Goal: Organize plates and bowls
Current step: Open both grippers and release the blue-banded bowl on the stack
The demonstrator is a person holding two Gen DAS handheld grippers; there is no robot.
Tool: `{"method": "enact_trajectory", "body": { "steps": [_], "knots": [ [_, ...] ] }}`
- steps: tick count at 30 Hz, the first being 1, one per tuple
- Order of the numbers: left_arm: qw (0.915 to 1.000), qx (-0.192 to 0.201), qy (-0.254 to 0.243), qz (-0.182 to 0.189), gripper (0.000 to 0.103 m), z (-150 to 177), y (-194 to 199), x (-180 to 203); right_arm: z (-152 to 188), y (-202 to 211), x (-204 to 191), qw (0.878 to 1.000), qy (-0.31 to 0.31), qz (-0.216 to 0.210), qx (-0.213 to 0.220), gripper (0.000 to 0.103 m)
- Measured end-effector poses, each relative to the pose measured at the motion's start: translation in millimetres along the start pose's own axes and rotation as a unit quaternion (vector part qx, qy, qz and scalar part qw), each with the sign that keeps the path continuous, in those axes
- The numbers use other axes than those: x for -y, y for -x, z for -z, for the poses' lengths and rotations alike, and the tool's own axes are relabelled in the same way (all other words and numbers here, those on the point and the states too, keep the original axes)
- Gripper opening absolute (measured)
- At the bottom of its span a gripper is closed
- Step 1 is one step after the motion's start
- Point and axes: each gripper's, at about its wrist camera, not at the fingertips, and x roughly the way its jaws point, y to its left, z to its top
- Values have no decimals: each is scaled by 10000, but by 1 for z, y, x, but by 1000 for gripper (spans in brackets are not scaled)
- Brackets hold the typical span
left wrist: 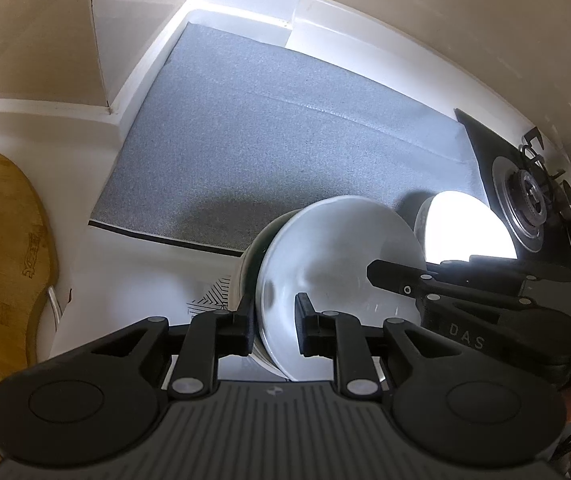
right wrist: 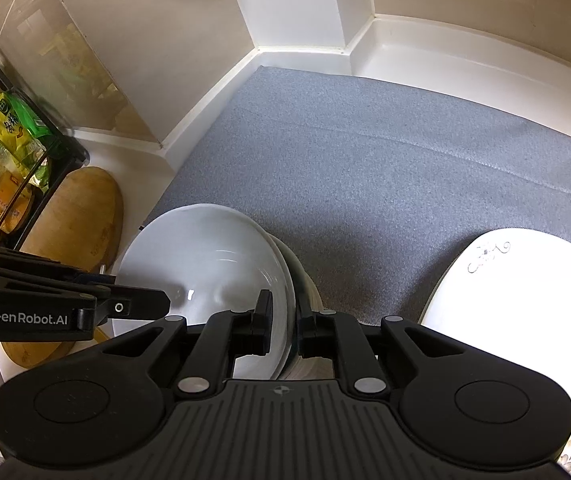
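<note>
A white bowl (left wrist: 337,264) sits nested on top of a stack of bowls with a dark-rimmed one beneath, at the near edge of a grey mat (left wrist: 269,132). My left gripper (left wrist: 275,328) is shut on the bowl's left rim, one finger inside and one outside. My right gripper (right wrist: 285,330) is shut on the same bowl (right wrist: 205,264) at its right rim. Each gripper shows in the other's view: the right gripper (left wrist: 381,272) and the left gripper (right wrist: 157,304). A white floral plate (right wrist: 521,292) lies to the right, seen bright in the left wrist view (left wrist: 465,228).
A wooden cutting board (left wrist: 1,264) leans at the left, also in the right wrist view (right wrist: 73,216). A black gas stove (left wrist: 533,208) is on the right. A black rack with food packets (right wrist: 9,152) stands far left. White walls enclose the mat's back.
</note>
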Motion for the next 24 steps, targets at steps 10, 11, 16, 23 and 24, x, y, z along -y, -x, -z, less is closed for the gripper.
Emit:
{"method": "enact_trajectory", "body": {
  "steps": [10, 11, 16, 23, 24],
  "knots": [
    [9992, 295, -70, -272, 76, -2, 10, -1, -2, 3, -4, 9999, 56, 99, 79, 13],
    [9990, 337, -49, -279, 86, -2, 10, -2, -2, 4, -4, 9999, 49, 109, 117, 16],
    [9991, 360, 143, -169, 94, -3, 5, -8, -3, 26, -3, 9961, 288, 411, 727, 53],
    [9994, 167, 263, -176, 94, 2, -10, -11, 15, 37, 23, 9970, -274, 398, 610, 56],
    [9994, 139, 267, -175, 94, 2, -12, -11, 20, 38, 24, 9970, -322, 364, 599, 57]
  ]
}}
